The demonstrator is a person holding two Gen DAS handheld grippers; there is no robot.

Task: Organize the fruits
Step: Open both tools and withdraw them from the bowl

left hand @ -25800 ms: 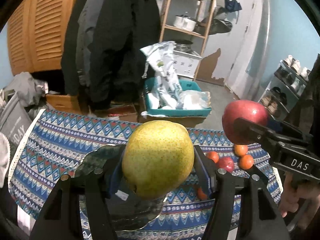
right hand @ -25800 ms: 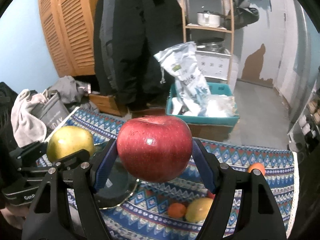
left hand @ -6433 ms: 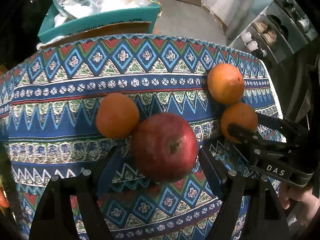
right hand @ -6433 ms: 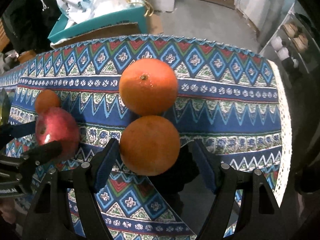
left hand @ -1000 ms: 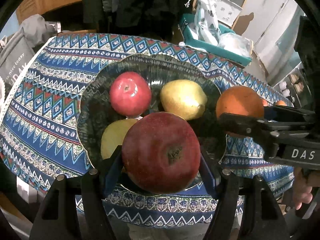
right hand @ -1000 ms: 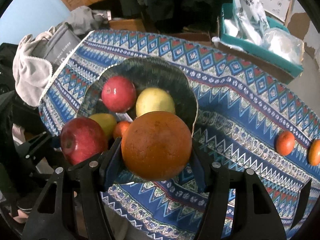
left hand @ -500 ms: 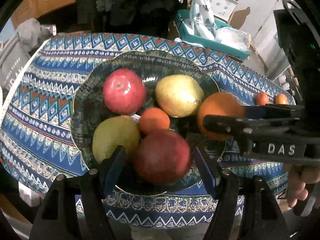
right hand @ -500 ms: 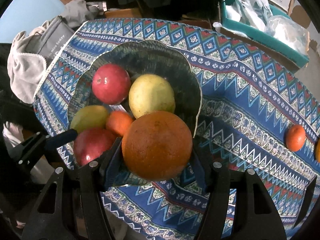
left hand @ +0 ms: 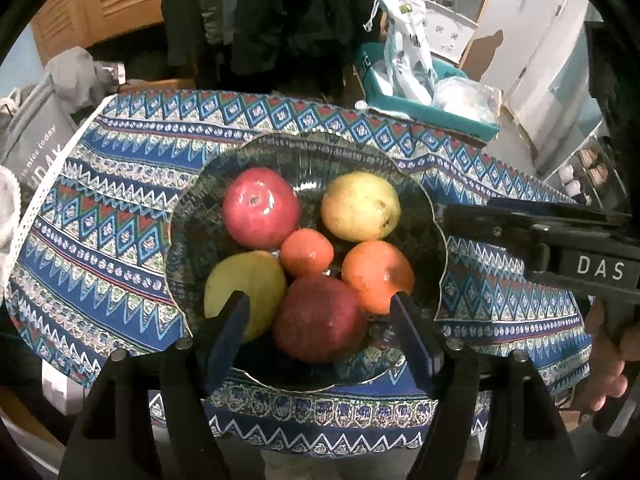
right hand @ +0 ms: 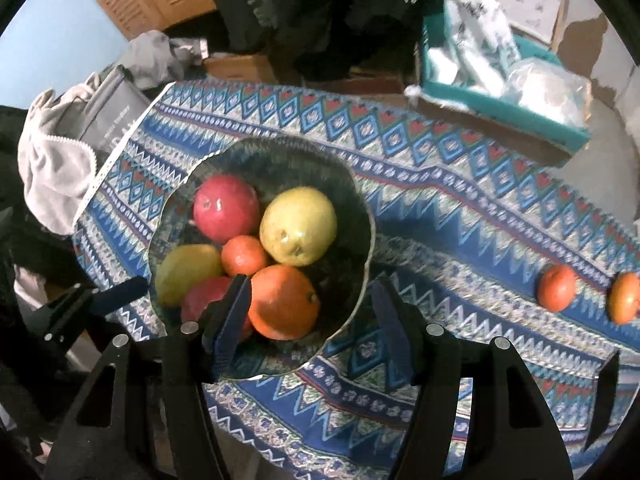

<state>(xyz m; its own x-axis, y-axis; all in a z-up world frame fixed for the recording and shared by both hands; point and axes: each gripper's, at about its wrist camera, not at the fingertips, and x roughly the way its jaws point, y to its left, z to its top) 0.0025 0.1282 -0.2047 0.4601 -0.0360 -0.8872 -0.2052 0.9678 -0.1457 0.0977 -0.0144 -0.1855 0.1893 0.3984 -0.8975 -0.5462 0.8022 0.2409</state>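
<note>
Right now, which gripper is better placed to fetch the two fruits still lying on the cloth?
Probably the right. Both grippers, left gripper and right gripper, are open over the bowl, but the two loose oranges lie on the right gripper's far side.

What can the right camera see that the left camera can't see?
Only the right wrist view shows two small oranges left out on the tablecloth. Only the left wrist view shows the right gripper marked DAS and shoe shelves. Both show the bowl holding six fruits, and the teal box.
</note>
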